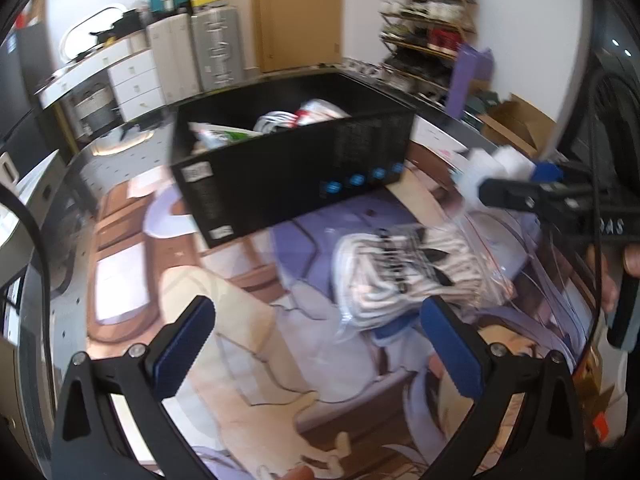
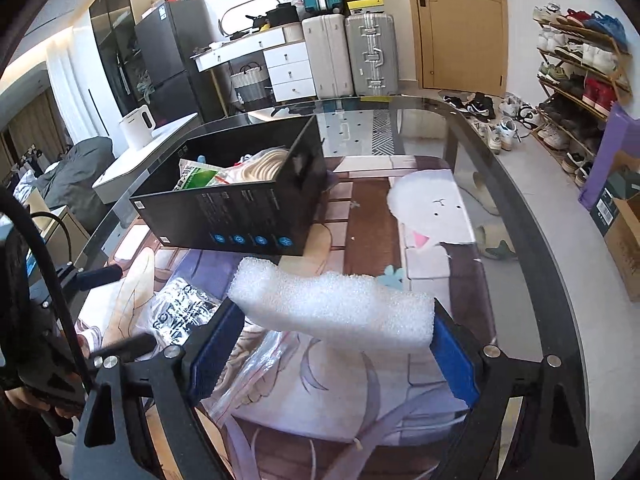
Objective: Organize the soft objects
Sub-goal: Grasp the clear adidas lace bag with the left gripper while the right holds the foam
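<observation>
Currently, a white foam block (image 2: 336,308) is clamped in the right gripper (image 2: 334,344); the left gripper (image 1: 316,344) is held wide, empty, near a clear plastic bag of white cord (image 1: 404,276).

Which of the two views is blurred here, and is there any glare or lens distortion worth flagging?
Left wrist view: motion-smeared, the black box and bagged cloth soft-edged. Right wrist view: sharp, the foam block in the right gripper shows crisp texture. Both: fisheye bending with dark corners; the glass table reflects light.
</observation>
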Available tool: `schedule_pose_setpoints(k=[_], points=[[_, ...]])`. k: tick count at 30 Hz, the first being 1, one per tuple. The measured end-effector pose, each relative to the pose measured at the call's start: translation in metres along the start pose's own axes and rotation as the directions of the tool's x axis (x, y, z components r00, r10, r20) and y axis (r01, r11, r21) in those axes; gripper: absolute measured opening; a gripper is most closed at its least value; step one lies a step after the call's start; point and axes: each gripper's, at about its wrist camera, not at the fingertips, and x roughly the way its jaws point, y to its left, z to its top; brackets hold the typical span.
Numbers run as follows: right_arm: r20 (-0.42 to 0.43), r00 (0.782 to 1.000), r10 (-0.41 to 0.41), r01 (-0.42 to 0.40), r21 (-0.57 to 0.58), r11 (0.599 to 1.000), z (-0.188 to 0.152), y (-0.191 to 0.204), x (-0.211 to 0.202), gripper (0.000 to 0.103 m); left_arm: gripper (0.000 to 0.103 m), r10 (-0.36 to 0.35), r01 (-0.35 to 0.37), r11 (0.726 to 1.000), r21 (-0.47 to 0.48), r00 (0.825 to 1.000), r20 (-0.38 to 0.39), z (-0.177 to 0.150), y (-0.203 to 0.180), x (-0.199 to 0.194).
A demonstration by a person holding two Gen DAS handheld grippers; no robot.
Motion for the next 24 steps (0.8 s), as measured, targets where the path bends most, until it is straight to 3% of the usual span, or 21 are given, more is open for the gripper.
schedule_pose_setpoints(k=[11, 21, 24], points=[[0.003, 1.0, -0.007, 0.007, 0.012, 1.0, -0.003, -0.005, -0.004, 0.09, 0.103, -0.036, 0.038, 0.991, 0.125, 0.999, -0.017, 0.034, -0.03, 0.02], [0.006, 1.0, -0.012, 0.012, 0.02, 1.0, -0.004, -0.01, -0.005, 0.09, 0.103, -0.091, 0.104, 0.982, 0.156, 0.992, -0.089, 0.055, -0.041, 0.045], [0.004, 1.0, -0.012, 0.011, 0.024, 1.0, -0.005, -0.011, -0.005, 0.09, 0.097, -0.109, 0.122, 0.981, 0.153, 0.99, -0.089, 0.055, -0.043, 0.048]])
